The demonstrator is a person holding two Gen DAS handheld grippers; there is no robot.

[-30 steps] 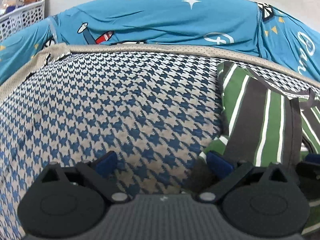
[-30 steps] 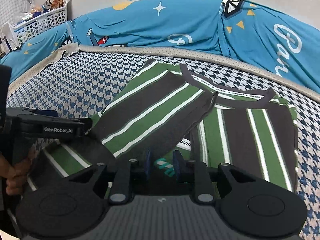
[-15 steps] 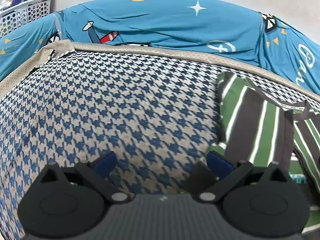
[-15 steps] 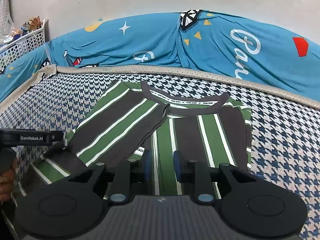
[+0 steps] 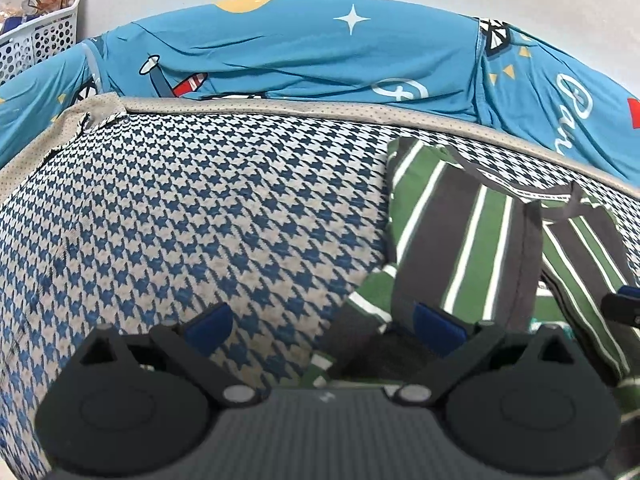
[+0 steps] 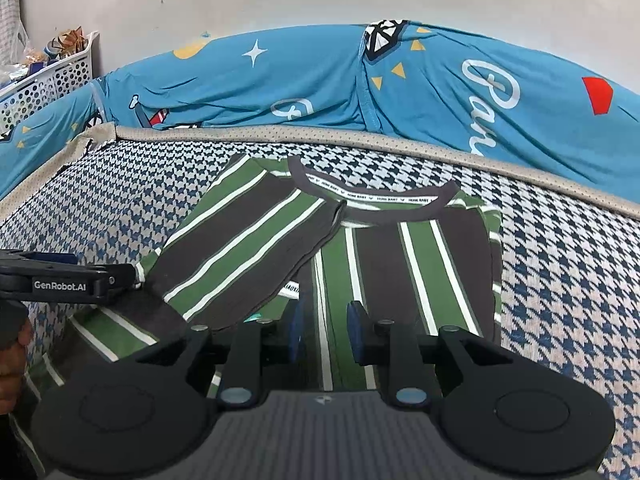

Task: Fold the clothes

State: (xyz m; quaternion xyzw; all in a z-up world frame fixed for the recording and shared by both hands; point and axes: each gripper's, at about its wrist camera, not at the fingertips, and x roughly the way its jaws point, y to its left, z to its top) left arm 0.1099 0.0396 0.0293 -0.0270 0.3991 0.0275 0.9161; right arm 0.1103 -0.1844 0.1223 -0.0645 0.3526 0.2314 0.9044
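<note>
A green, dark grey and white striped shirt (image 6: 404,264) lies flat on the houndstooth mat (image 6: 560,280), collar at the far side. Its left sleeve (image 6: 248,256) is folded across the body. My right gripper (image 6: 326,330) hovers over the shirt's near hem, its jaws a narrow gap apart with nothing pinched between them. My left gripper (image 5: 324,328) stands wide open at the shirt's left edge (image 5: 460,248), its right pad (image 5: 438,330) over the cloth and its left pad over bare mat. In the right wrist view the left gripper (image 6: 120,278) shows beside the sleeve's cuff, with a hand (image 6: 12,360) holding it.
A raised border draped in blue cartoon-print cloth (image 6: 320,80) runs behind the mat, with a beige mesh strip (image 6: 360,140) at its foot. A white perforated basket (image 6: 48,80) stands at the far left. Bare mat lies left (image 5: 180,220) and right of the shirt.
My right gripper drew back from the folded sleeve and shifted right; the teal label no longer sits between its pads. The left gripper rose a little and stayed open.
</note>
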